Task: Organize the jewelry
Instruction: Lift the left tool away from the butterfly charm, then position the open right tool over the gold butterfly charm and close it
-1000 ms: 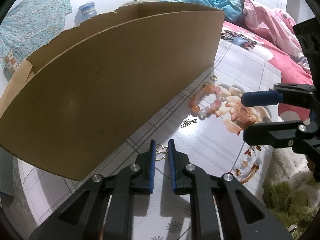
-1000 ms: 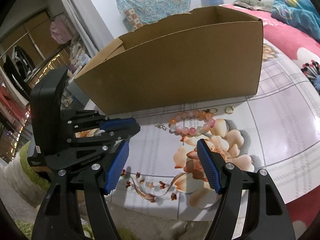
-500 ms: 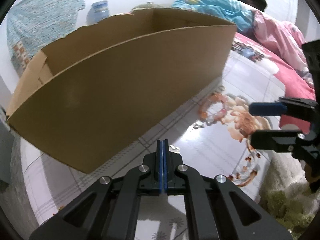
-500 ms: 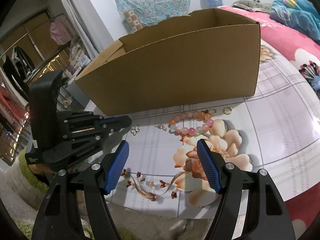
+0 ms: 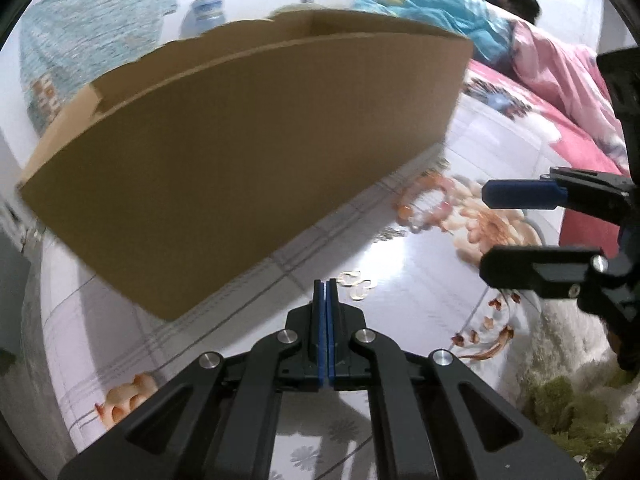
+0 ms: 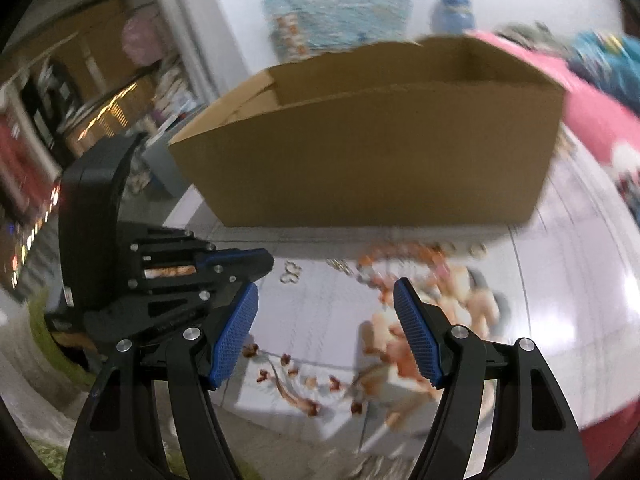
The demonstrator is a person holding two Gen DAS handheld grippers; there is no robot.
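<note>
**A:** Whereabouts of the small gold earring (image 5: 356,285)?

**B:** Lay flat on the table (image 5: 420,296), just past the tips of the left gripper (image 5: 325,283) and slightly to one side. Sat near the foot of the cardboard box (image 5: 240,152), with the beaded bracelet (image 5: 424,208) and thin chain (image 5: 390,234) farther along the same wall.

**A:** Held, then?

**B:** Seemingly not. Shut pad to pad, with nothing visible between.

**A:** And doing the pickup properly?

**B:** Probably called for reopening, straddling the earring, keeping the pads low against the tabletop, then closing slowly. Looked thin and slippery, so likely easy to skid away.

**A:** Right gripper (image 6: 325,284)?

**B:** Stood wide apart, empty, above the floral print near the bracelet. Touched nothing.
</note>
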